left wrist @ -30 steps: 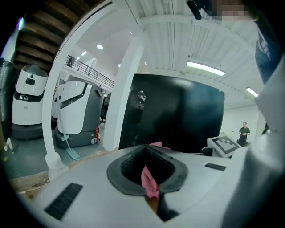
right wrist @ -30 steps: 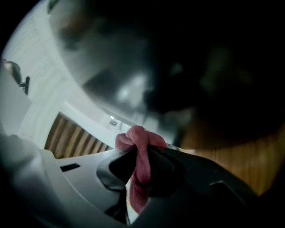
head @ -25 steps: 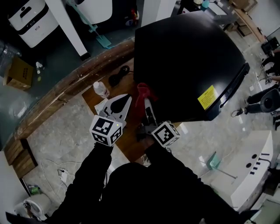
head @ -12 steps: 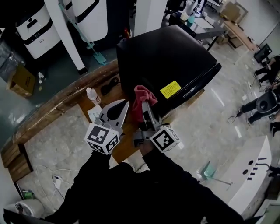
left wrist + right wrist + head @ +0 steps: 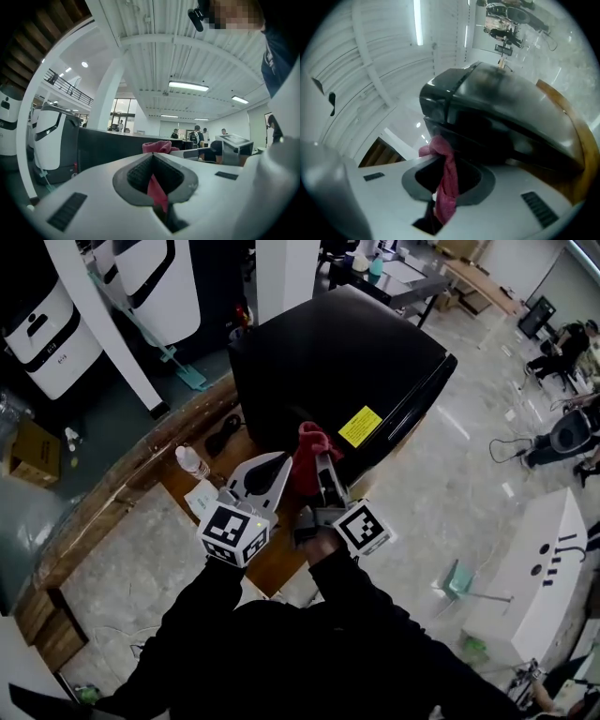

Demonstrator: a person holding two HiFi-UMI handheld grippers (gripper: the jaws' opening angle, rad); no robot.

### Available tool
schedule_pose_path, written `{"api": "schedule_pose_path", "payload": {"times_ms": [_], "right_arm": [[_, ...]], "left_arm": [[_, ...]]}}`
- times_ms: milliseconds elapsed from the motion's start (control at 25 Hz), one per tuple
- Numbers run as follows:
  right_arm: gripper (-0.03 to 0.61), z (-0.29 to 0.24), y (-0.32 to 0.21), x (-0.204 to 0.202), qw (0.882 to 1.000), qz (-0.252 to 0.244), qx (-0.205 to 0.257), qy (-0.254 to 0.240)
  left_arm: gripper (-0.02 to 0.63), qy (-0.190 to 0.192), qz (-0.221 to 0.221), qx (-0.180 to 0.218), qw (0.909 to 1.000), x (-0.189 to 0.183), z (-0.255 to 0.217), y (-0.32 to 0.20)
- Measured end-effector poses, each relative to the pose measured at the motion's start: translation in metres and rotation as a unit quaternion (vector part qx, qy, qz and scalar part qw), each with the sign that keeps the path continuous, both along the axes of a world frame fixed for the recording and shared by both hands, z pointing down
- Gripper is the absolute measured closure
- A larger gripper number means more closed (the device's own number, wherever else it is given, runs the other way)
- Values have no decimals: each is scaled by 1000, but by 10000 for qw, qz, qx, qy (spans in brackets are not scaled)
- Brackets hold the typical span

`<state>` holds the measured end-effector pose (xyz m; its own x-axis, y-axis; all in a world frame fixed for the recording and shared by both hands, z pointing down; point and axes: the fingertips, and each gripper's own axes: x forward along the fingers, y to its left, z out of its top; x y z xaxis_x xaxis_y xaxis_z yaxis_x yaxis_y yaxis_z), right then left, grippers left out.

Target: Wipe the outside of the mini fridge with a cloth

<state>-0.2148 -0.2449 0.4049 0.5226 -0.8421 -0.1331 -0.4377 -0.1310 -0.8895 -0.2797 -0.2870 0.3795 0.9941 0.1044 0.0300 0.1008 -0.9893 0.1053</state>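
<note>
Right gripper view: right gripper (image 5: 442,161) jaws clamped on a crumpled red-pink cloth (image 5: 446,185). It runs through the gap and bunches out past the tips. The bunched end sits against the lower front edge of the glossy black mini fridge (image 5: 501,117), which fills centre and right of frame.

Left gripper view: left gripper (image 5: 152,157) jaws drawn together, tips meeting. A red strip shows in the opening behind the tips; can't tell if it's pinched or just seen through. More cloth (image 5: 157,146) pokes up just beyond the tips.

Head view: both grippers side by side at frame centre, left gripper (image 5: 279,463) tip just beside the cloth (image 5: 309,440), right gripper (image 5: 322,463) under it. Cloth is at the near edge of the fridge (image 5: 347,352), just left of a yellow rectangular label (image 5: 360,426). Fridge stands on a brown wooden board (image 5: 277,557). On the board at centre left: a clear plastic bottle (image 5: 190,461), a coiled black cable (image 5: 222,435), a white sheet (image 5: 202,495).
</note>
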Motion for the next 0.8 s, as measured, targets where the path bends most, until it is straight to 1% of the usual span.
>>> {"api": "schedule_pose_path", "payload": {"times_ms": [80, 280, 440, 600, 800], "right_arm": [[514, 14, -4, 0, 9999, 80, -66, -19], [512, 71, -4, 3, 9976, 348, -332, -506], [512, 121, -10, 10, 9953, 384, -574, -678], [511, 165, -15, 9, 9912, 391, -881, -911], [511, 217, -23, 16, 9845, 391, -1184, -1233]], "left_arm": [[607, -56, 146, -11, 9999, 4, 14, -4], [607, -277, 408, -65, 9988, 10, 64, -2], [607, -415, 491, -55, 9979, 18, 107, -10], [607, -689, 503, -219, 9961, 17, 150, -15], [607, -1097, 581, -290, 9918, 27, 203, -20]]}}
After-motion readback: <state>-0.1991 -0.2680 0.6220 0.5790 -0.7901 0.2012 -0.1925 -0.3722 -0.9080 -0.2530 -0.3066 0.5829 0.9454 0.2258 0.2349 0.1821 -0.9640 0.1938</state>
